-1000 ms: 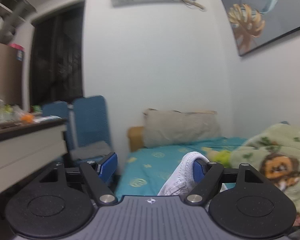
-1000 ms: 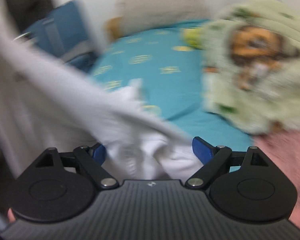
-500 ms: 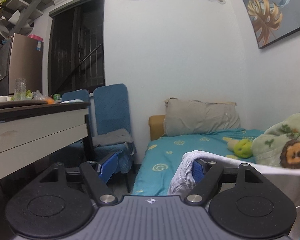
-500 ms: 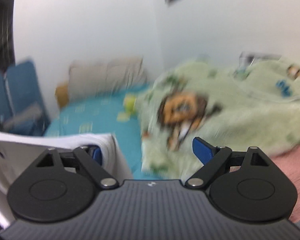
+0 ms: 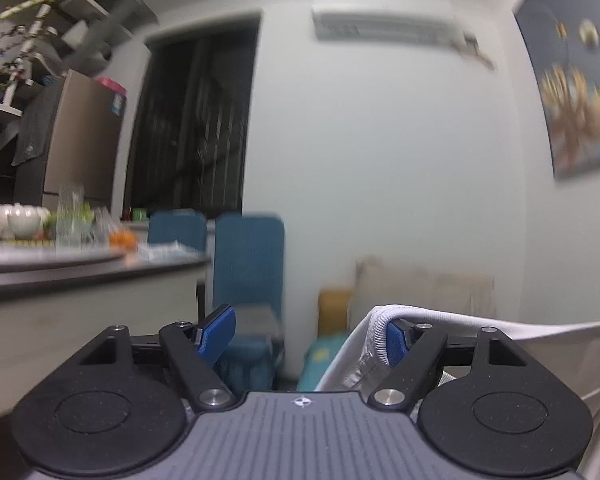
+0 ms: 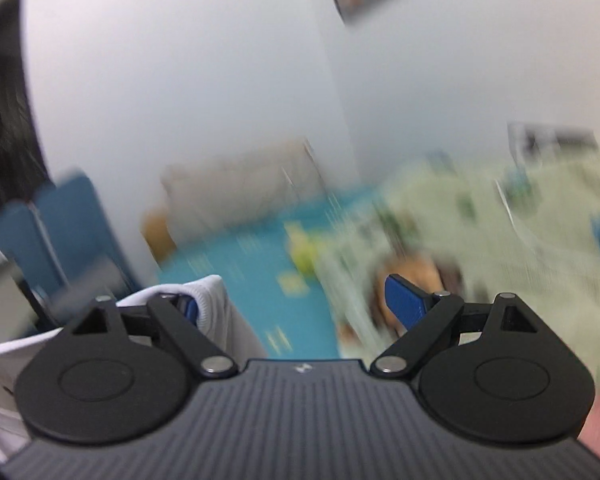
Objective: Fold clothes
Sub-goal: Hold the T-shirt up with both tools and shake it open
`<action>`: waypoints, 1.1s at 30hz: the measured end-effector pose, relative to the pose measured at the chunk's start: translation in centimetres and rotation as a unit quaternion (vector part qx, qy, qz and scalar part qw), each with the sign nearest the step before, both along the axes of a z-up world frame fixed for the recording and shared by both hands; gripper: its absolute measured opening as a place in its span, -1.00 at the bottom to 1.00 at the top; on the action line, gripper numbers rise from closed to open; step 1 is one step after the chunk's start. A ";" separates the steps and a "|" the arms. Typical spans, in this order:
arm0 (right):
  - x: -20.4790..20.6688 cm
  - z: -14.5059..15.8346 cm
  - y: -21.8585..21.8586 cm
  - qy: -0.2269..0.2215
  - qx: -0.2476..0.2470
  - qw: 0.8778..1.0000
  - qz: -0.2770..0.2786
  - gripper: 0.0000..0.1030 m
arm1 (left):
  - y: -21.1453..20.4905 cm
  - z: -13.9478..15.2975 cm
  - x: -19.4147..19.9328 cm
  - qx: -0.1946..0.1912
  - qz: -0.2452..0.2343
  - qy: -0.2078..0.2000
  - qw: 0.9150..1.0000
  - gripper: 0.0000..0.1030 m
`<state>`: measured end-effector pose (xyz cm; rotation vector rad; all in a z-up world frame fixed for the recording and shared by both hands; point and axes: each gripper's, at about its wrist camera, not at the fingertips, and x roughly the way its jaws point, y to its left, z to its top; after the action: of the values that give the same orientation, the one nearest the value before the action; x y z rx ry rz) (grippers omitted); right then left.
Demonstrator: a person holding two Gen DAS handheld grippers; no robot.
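Observation:
A white garment with a ribbed hem (image 5: 560,344) hangs stretched in the air between my two grippers. In the left wrist view my left gripper (image 5: 306,336) stands open, and the hem is looped over its right finger (image 5: 396,342). The left finger (image 5: 218,330) is bare. In the right wrist view, which is blurred, my right gripper (image 6: 296,304) is open too. There the white garment (image 6: 220,312) is draped over its left finger (image 6: 189,306), while the right finger (image 6: 404,300) is bare.
A bed with a teal sheet (image 6: 252,264) lies ahead, with a beige pillow (image 5: 420,292) at its head and a green lion blanket (image 6: 480,220) on its right. Two blue chairs (image 5: 248,256) and a cluttered table (image 5: 80,276) stand to the left.
Both grippers have risen and tilted upward, so more wall shows. The garment has been drawn out from a bunched heap into a taut span between them.

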<state>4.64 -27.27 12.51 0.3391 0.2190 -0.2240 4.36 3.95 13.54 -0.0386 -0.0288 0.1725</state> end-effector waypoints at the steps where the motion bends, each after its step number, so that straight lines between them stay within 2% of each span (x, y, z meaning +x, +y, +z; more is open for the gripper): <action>1: -0.6 2.6 0.2 -0.023 -0.006 1.000 0.004 0.72 | 0.5 2.6 -0.4 -0.005 0.000 -0.021 1.000 0.50; 3: -1.7 7.7 0.6 -0.070 -0.018 0.997 0.012 0.72 | 1.2 7.6 -1.6 0.002 0.006 -0.063 0.998 0.50; 6: -5.3 13.7 1.1 -0.125 -0.042 0.991 0.017 0.72 | 1.9 14.5 -4.7 0.017 0.009 -0.117 0.993 0.51; 10: -10.1 21.8 1.7 -0.196 -0.074 0.977 0.023 0.72 | 2.7 21.7 -9.9 0.017 0.001 -0.162 0.987 0.52; 14: -15.8 27.7 0.6 -0.231 -0.068 0.970 0.023 0.72 | 2.0 27.0 -15.5 0.025 -0.012 -0.196 0.980 0.54; 18: -19.5 30.9 -0.4 -0.237 -0.079 0.968 0.024 0.73 | 1.2 30.5 -18.6 0.021 -0.027 -0.204 0.978 0.55; 19: -20.4 31.7 -0.7 -0.239 -0.081 0.967 0.025 0.73 | 1.0 31.1 -18.8 0.020 -0.032 -0.199 0.979 0.55; 22: -20.1 31.7 -1.1 -0.224 -0.093 0.970 0.027 0.75 | 0.5 31.2 -17.9 0.023 -0.042 -0.170 0.984 0.56; 26: -16.2 28.8 -1.9 -0.182 -0.079 0.979 0.044 0.75 | 0.3 28.9 -12.3 0.036 -0.044 -0.118 0.991 0.58; 31: -7.8 23.0 -2.3 -0.117 -0.069 0.989 0.053 0.74 | 0.1 23.2 -1.8 0.036 -0.045 -0.045 0.997 0.58; 33: -3.5 20.1 -2.5 -0.092 -0.064 0.992 0.054 0.74 | 0.0 20.0 3.5 0.044 -0.043 -0.017 0.998 0.58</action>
<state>1.10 -29.73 32.60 0.2190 0.0399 -0.0985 7.83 3.93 33.53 0.0459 -0.0678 0.0835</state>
